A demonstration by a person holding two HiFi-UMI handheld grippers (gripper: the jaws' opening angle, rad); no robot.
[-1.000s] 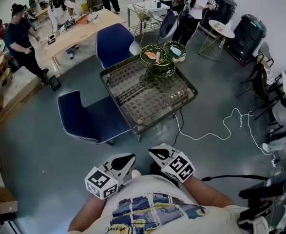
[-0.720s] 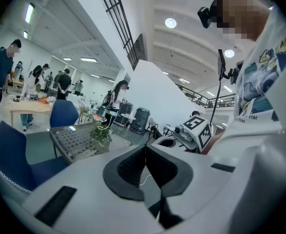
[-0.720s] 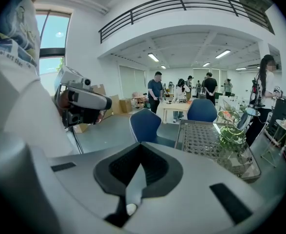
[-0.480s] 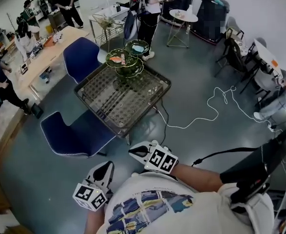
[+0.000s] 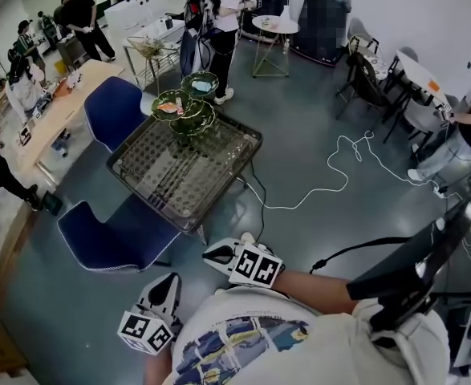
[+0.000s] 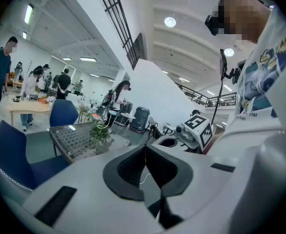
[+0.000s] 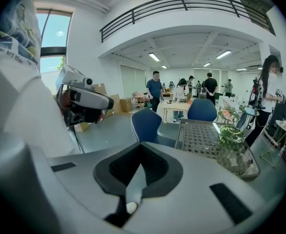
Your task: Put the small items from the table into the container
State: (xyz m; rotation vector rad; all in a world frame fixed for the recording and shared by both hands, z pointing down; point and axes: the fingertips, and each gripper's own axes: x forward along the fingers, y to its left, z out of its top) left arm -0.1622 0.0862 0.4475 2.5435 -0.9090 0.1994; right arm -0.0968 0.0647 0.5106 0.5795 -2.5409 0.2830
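Note:
A glass-topped table (image 5: 183, 167) with a lattice pattern stands a few steps ahead of me. A green tiered dish stand (image 5: 185, 107) holding small orange and white items sits at its far corner. I cannot make out loose items on the tabletop from here. Both grippers are held close to my body, far from the table. My left gripper (image 5: 169, 283) is shut and empty, and so is my right gripper (image 5: 213, 253). In the left gripper view the left gripper (image 6: 145, 149) points toward the table (image 6: 74, 138). In the right gripper view the right gripper (image 7: 142, 149) points left of the table (image 7: 201, 135).
Two blue chairs (image 5: 113, 109) (image 5: 111, 235) stand at the table's left sides. A white cable (image 5: 331, 175) snakes over the grey floor to its right. People stand around a wooden table (image 5: 54, 107) at far left. A round side table (image 5: 275, 26) and black bins (image 5: 325, 14) are beyond.
The head view has swung, so the table now sits further left and smaller. Both grippers stay shut near my body, lower left in the picture.

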